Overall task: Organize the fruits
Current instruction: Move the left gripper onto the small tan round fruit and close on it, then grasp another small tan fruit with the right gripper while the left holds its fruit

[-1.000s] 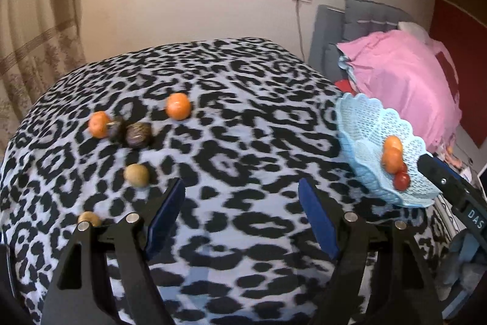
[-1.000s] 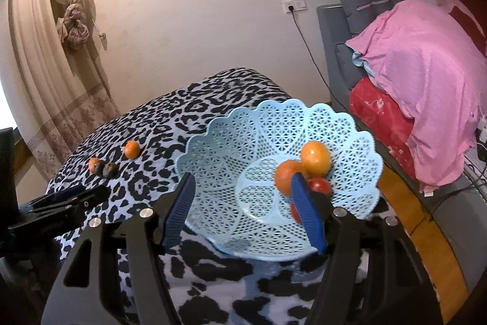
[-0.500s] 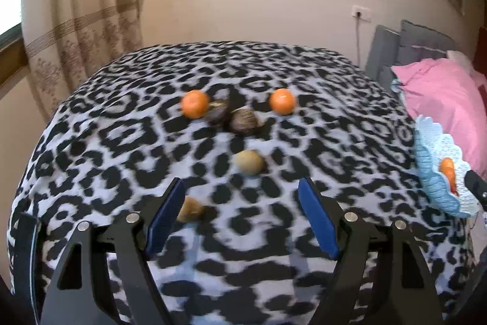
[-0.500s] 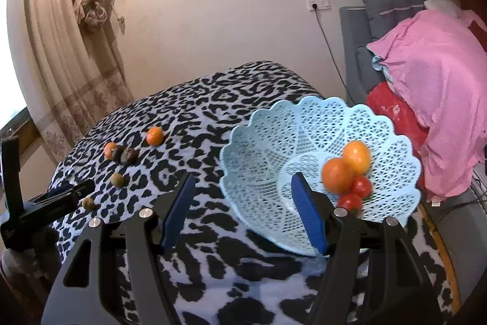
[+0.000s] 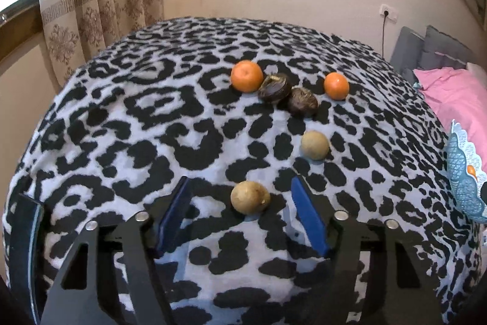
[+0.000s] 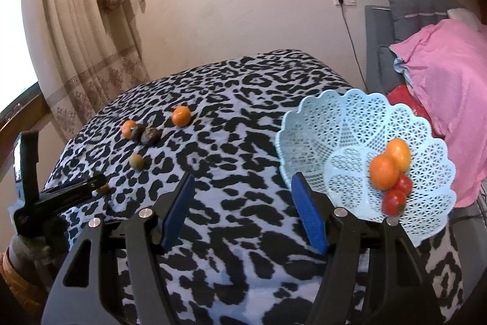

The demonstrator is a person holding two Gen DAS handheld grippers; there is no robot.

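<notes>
Left gripper (image 5: 240, 215) straddling a small tan fruit (image 5: 250, 197) on the leopard-print cloth (image 5: 127, 124), jaws just narrowing yet standing clear of it on both sides. Right gripper (image 6: 243, 215) hanging unclenched and empty beside the blue lattice basket (image 6: 307, 139). Likely light, firm and round, so prone to rolling; pinching best across the widest middle, pads level, pressing gently to avoid bruising the skin.

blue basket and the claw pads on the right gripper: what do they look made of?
Blue basket: looks like thin moulded plastic, matte pale blue; the sign is its even lattice of holes and scalloped rim.
Right claw pads: probably rubber or soft plastic, matte blue, finely ribbed on the inner face. Exact material cannot be told.
</notes>
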